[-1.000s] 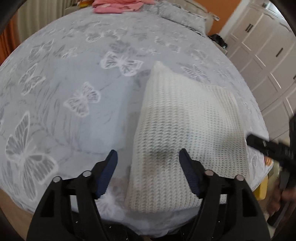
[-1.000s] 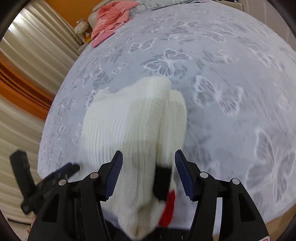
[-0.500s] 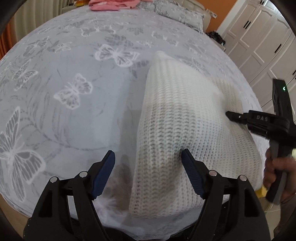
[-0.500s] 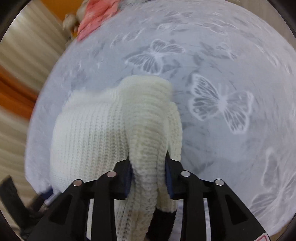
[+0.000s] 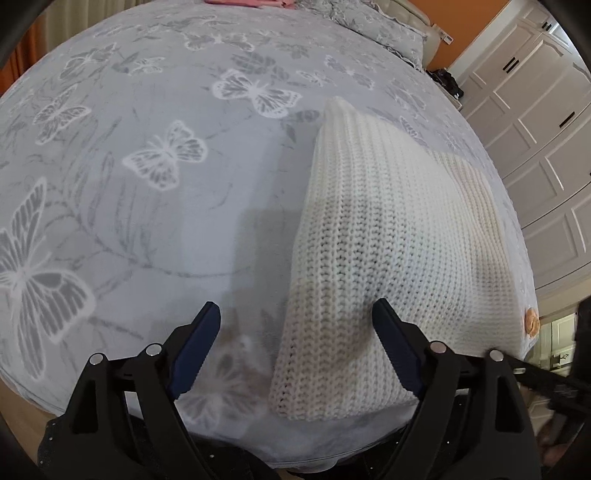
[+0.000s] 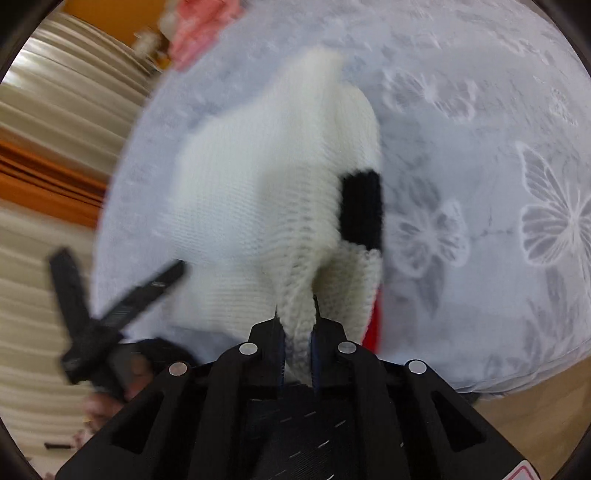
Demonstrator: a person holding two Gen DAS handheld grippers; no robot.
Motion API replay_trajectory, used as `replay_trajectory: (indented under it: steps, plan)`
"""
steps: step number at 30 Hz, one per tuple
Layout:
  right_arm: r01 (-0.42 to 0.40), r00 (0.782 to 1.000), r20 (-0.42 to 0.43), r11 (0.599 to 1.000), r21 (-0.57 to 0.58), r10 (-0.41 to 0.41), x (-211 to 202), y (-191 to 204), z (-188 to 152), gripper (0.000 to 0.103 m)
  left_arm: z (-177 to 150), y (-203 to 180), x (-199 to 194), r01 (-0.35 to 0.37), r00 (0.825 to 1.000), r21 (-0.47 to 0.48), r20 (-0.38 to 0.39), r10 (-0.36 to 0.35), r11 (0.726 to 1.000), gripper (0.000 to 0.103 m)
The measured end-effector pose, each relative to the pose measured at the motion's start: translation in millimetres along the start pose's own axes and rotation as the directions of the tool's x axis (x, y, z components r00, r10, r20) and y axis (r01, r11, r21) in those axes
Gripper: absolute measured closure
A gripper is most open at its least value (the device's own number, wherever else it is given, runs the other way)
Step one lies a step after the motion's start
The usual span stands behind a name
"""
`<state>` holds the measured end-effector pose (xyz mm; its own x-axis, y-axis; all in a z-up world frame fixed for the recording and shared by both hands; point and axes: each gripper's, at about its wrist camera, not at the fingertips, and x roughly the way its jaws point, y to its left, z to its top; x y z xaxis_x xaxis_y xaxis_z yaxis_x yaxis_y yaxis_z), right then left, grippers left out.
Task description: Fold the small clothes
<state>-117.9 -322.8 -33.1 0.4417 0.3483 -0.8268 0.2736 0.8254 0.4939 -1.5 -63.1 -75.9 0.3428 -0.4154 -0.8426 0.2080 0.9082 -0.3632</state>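
Observation:
A white knit sweater [image 5: 388,240] lies folded on the grey butterfly bedspread [image 5: 147,221], near the bed's front right corner. My left gripper [image 5: 295,306] hovers over its near left edge with jaws opening; that edge lies between the fingers and the pads do not press it. In the right wrist view my right gripper [image 6: 295,321] is shut on a raised fold of the sweater [image 6: 258,192], pinched at its near edge. A black band [image 6: 362,206] and a red patch [image 6: 375,325] show on the sweater's right side. The left gripper [image 6: 122,306] appears blurred at the left.
Pink clothes [image 5: 251,3] lie at the bed's far edge, beside a grey pillow [image 5: 376,22]. White wardrobe doors [image 5: 535,110] stand to the right. Beige curtains [image 6: 55,110] hang beyond the bed's left side. Wooden floor [image 6: 517,406] shows below the front edge.
My right gripper closed on the sweater's near fold and pulled it up and towards me. It left the middle right of the left wrist view. My left jaws spread wider.

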Motion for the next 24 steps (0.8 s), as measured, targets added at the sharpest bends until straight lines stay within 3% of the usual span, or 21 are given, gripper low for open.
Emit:
replay_trajectory:
  steps: [2, 5, 7, 8, 9, 11, 13, 15, 17, 18, 19, 20, 21, 23, 24]
  plan:
    - [0.034, 0.999, 0.011, 0.999, -0.037, -0.034, -6, 2, 0, 0.093, -1, 2, -4, 0.003, 1.0, -0.007, 0.013, -0.002, 1.0, 0.019]
    - [0.148, 0.98, -0.12, 0.986, -0.073, -0.156, 30, -19, -5, 0.092, -1, 7, -2, 0.019, 1.0, -0.04, -0.002, -0.019, 0.999, 0.018]
    - [0.125, 0.986, -0.108, 0.991, -0.053, -0.13, 25, -18, -3, 0.084, 0, 8, 2, 0.024, 0.999, -0.058, -0.028, -0.026, 0.998, 0.018]
    - [0.111, 0.989, -0.089, 0.993, -0.05, -0.115, 19, -14, 0, 0.073, 0, 9, 2, 0.03, 0.999, -0.063, -0.034, -0.032, 0.998, 0.018]
    - [0.109, 0.993, -0.049, 0.993, -0.053, -0.112, 10, -9, 5, 0.053, 1, 10, 2, 0.045, 0.998, -0.077, -0.041, -0.048, 0.996, 0.018]
    - [0.118, 0.993, 0.024, 0.991, -0.056, -0.117, -2, -3, 20, 0.03, 5, 12, -2, 0.088, 0.995, -0.11, -0.034, -0.092, 0.99, 0.014]
    - [0.109, 0.992, 0.07, 0.993, -0.046, -0.106, -5, -5, 41, 0.028, 17, 13, -4, 0.154, 0.988, -0.14, -0.006, -0.156, 0.978, 0.013]
    - [0.082, 0.995, 0.061, 0.997, -0.01, -0.081, 7, -15, 65, 0.023, 32, 12, 1, 0.149, 0.989, -0.15, 0.001, -0.15, 0.977, 0.01]
    - [0.035, 0.999, 0.011, 0.998, 0.061, -0.036, 31, -32, 85, 0.023, 45, 13, 14, 0.154, 0.987, -0.17, -0.01, -0.158, 0.973, 0.006]
    - [0.014, 1.0, -0.013, 0.996, 0.091, -0.012, 46, -37, 91, 0.03, 51, 15, 27, 0.148, 0.987, -0.195, -0.04, -0.158, 0.97, 0.007]
    - [-0.033, 0.999, -0.037, 0.992, 0.123, 0.037, 61, -42, 93, 0.044, 55, 16, 40, 0.163, 0.98, -0.208, -0.074, -0.182, 0.964, 0.009]
    - [-0.079, 0.995, -0.047, 0.987, 0.141, 0.086, 72, -45, 94, 0.057, 57, 16, 50, 0.203, 0.968, -0.211, -0.102, -0.228, 0.956, 0.033]
    - [-0.086, 0.995, -0.029, 0.987, 0.138, 0.09, 73, -41, 95, 0.063, 59, 15, 55, 0.281, 0.945, -0.208, -0.107, -0.307, 0.937, 0.052]
    - [-0.071, 0.997, 0.025, 0.996, 0.045, 0.07, 56, -18, 102, 0.069, 67, 13, 42, 0.293, 0.946, -0.18, -0.084, -0.312, 0.939, 0.068]
    - [-0.086, 0.994, 0.063, 0.996, -0.01, 0.086, 43, -3, 105, 0.07, 72, 10, 27, 0.305, 0.948, -0.15, -0.052, -0.315, 0.94, 0.07]
